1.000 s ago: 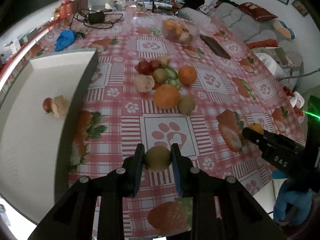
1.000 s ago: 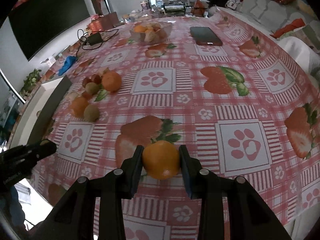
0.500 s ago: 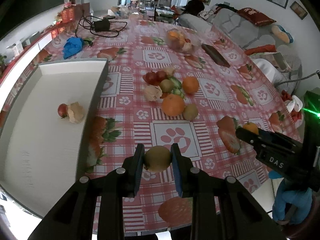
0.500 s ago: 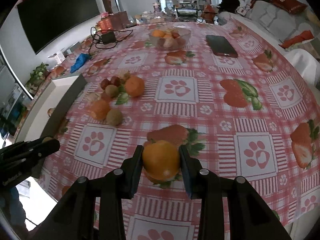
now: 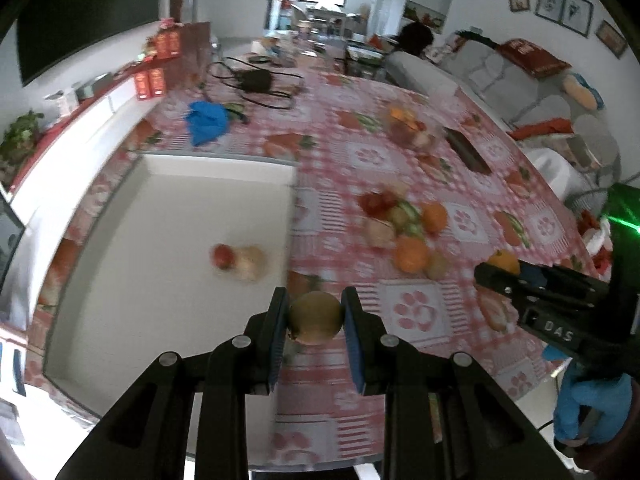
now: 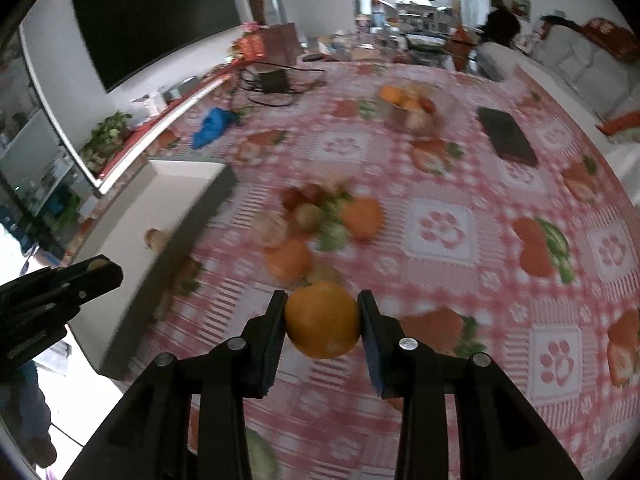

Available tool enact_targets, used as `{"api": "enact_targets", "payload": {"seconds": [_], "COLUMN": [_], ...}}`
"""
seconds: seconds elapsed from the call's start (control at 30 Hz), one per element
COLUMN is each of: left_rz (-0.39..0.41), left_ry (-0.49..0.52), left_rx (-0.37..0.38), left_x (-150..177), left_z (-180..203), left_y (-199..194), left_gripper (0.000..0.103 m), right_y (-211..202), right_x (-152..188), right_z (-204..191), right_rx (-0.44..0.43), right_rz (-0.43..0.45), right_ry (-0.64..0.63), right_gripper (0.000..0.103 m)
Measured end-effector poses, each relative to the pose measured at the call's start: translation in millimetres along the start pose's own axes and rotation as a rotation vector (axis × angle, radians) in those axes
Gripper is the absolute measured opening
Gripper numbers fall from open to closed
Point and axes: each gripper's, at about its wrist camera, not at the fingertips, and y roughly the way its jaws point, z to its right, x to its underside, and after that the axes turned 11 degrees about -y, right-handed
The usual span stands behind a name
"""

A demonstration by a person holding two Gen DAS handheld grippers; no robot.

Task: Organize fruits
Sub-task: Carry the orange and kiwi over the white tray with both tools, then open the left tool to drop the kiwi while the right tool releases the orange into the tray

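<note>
Left wrist view: the left tool (image 5: 315, 316) is seen pinching a brownish-green kiwi (image 5: 315, 317) between its two pads, above the near part of the worktop (image 5: 448, 168), which is covered by a red and white checked cloth with strawberry and paw prints. To the left of the kiwi a white tray (image 5: 168, 208) is placed on the worktop, and inside it a small red fruit (image 5: 222, 256) and a pale fruit (image 5: 251, 263) are lying, touching each other. Farther and to the right, a pile of loose fruits (image 5: 404, 232) is found on the cloth, with two oranges, a kiwi and some red fruits in it; details are blurred. At the right edge the right tool (image 5: 496, 270) is visible, with an orange (image 5: 505, 260) held at its tip and a blue-gloved hand (image 5: 592, 408) below it. Far on the worktop a clear bowl of fruit (image 5: 412, 126), a dark flat object (image 5: 468, 150), a blue cloth (image 5: 208, 122) and black cables (image 5: 256, 82) are seen. In the right wrist view the same orange (image 6: 322, 320) is gripped firmly between the pads of the right tool (image 6: 322, 322), above the near part of the cloth, just in front of the fruit pile (image 6: 320, 224). The tray (image 6: 160, 216) is seen to the left, and the left tool (image 6: 92, 276) enters from the left edge, near the tray's corner.
</note>
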Motion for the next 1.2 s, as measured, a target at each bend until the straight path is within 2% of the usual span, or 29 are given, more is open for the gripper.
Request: {"api": "enact_targets", "payload": {"seconds": [0.47,0.63,0.83,1.2], "left_rz": [0.089,0.029,-0.052,-0.068], "left_ry": [-0.118,-0.137,-0.133,-0.128], "left_rx": [-0.145,-0.168,-0.176,-0.177], "left_x": [-46,-34,-15,-8], "left_z": [-102,-121,-128,-130], "left_y": [-27,-9,19,28], "left_gripper": [0.029,0.029,0.029,0.029], "right_y": [18,40,64,89], "right_x": [-66,-79,-77,-74], "right_z": [-93,-130,-160,-165], "right_rx": [-0.148,-0.213,-0.245,-0.240], "right_rz": [0.016,-0.015,-0.075,-0.143], "right_ry": [-0.157,-0.202,-0.243,-0.245], "right_gripper": [0.037,0.037,0.037,0.037]}}
